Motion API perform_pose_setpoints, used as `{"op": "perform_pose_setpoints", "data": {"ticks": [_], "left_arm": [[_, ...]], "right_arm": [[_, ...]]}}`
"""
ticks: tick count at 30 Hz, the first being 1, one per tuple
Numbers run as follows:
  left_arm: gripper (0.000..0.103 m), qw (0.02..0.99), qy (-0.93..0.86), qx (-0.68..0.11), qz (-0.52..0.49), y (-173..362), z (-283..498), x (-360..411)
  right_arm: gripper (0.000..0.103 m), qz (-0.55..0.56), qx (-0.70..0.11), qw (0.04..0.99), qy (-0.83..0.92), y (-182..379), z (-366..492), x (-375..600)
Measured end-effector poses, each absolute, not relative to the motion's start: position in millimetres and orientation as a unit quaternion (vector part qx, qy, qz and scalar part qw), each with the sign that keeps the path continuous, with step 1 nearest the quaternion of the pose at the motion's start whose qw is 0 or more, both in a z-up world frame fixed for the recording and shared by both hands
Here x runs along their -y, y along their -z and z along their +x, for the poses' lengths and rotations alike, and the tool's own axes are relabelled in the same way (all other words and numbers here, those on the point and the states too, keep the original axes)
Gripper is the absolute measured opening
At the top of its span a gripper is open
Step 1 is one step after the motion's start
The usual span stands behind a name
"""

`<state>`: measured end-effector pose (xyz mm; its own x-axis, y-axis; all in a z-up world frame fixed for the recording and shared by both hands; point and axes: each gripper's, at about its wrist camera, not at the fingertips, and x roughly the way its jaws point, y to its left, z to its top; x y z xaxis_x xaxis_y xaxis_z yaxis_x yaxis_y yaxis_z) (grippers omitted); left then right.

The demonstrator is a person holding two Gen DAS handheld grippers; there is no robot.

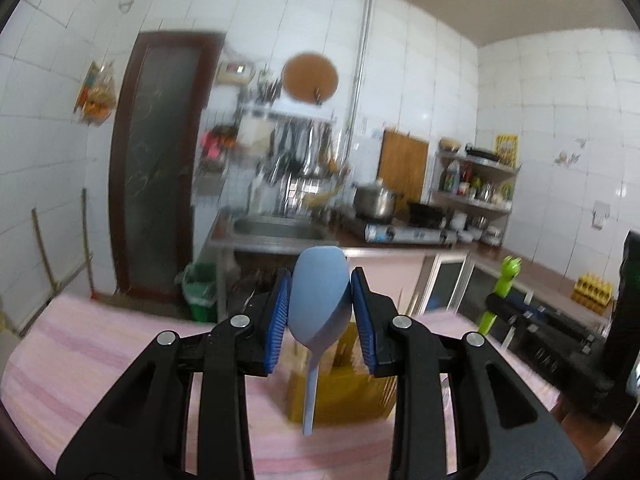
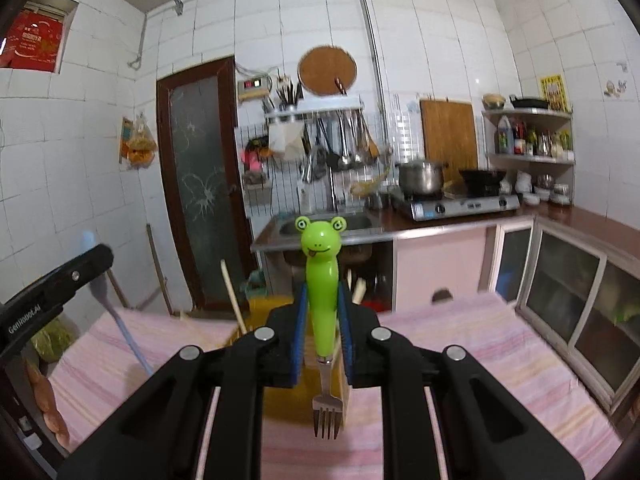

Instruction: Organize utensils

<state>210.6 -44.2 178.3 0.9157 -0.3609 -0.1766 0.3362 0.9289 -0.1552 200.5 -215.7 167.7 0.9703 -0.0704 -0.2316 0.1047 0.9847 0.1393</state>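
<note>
While left claw (image 1: 320, 316) clamps blue spoon (image 1: 316, 296), right claw (image 2: 323, 340) grips frog fork (image 2: 322, 280)

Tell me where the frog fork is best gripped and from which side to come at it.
Grip the fork on its thick green handle, below the frog head, pads on its two flanks, as the right gripper does now. The handle is rounded and stout; the thin metal neck and tines hanging below would likely slip.

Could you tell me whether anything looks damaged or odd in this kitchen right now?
Yes: the frosted glass door behind the table has star-shaped cracks in its pane. Otherwise, the blue spoon is held bowl-up and the frog-handled fork tines-down.
</note>
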Motion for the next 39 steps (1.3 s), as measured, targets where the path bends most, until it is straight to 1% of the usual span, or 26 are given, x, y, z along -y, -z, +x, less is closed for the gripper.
{"op": "perform_pose_setpoints", "data": {"ticks": [5,9,12,14,16,22,24,25,26,27,28,29,30,31,32,33,34,35,37,39], "left_arm": [[0.03,0.978,0.185,-0.067,-0.071,-199,243,69],[0.03,0.98,0.18,-0.059,-0.055,-185,278,94],[0.03,0.983,0.165,-0.058,-0.045,-163,301,105],[0.03,0.984,0.162,-0.066,-0.041,-150,314,108],[0.026,0.982,0.165,-0.086,-0.043,-137,326,105],[0.026,0.98,0.159,-0.106,-0.054,-127,334,86],[0.028,0.979,0.16,-0.116,-0.05,-126,328,77],[0.034,0.979,0.158,-0.121,-0.047,-126,324,72],[0.045,0.979,0.154,-0.126,-0.044,-125,319,68],[0.052,0.978,0.151,-0.136,-0.04,-124,312,62],[0.063,0.978,0.15,-0.142,-0.039,-123,306,56],[0.071,0.977,0.148,-0.147,-0.039,-121,300,50],[0.074,0.977,0.146,-0.153,-0.038,-119,293,44],[0.081,0.976,0.144,-0.161,-0.034,-117,288,40],[0.083,0.975,0.141,-0.17,-0.03,-113,282,36],[0.083,0.974,0.139,-0.178,-0.029,-111,277,31],[0.087,0.971,0.14,-0.192,-0.029,-106,269,24],[0.09,0.969,0.14,-0.2,-0.028,-103,264,21],[0.092,0.966,0.135,-0.217,-0.03,-94,251,11],[0.094,0.962,0.133,-0.235,-0.033,-83,241,1]], "right_arm": [[0.015,0.076,-0.089,0.992,0.045,-193,232,220],[0.015,0.085,-0.088,0.992,0.041,-189,256,224],[0.015,0.087,-0.091,0.991,0.043,-172,275,226],[0.015,0.088,-0.109,0.989,0.038,-157,290,228],[0.015,0.094,-0.126,0.987,0.032,-144,300,231],[0.015,0.09,-0.175,0.98,0.026,-109,317,229],[0.015,0.086,-0.184,0.979,0.027,-103,316,227],[0.015,0.085,-0.187,0.978,0.027,-100,315,227],[0.015,0.088,-0.192,0.977,0.029,-98,314,228],[0.016,0.091,-0.197,0.976,0.028,-97,315,229],[0.016,0.093,-0.212,0.973,0.026,-95,317,229],[0.016,0.096,-0.23,0.968,0.021,-93,319,229],[0.017,0.1,-0.238,0.966,0.018,-91,319,229],[0.017,0.097,-0.244,0.965,0.021,-90,317,228],[0.024,0.087,-0.252,0.963,0.03,-90,314,226],[0.042,0.084,-0.253,0.963,0.035,-90,308,225],[0.049,0.085,-0.251,0.963,0.038,-91,302,225],[0.053,0.088,-0.247,0.964,0.041,-93,289,224],[0.054,0.088,-0.252,0.963,0.044,-93,270,223],[0.056,0.086,-0.267,0.959,0.046,-87,256,219]]}}
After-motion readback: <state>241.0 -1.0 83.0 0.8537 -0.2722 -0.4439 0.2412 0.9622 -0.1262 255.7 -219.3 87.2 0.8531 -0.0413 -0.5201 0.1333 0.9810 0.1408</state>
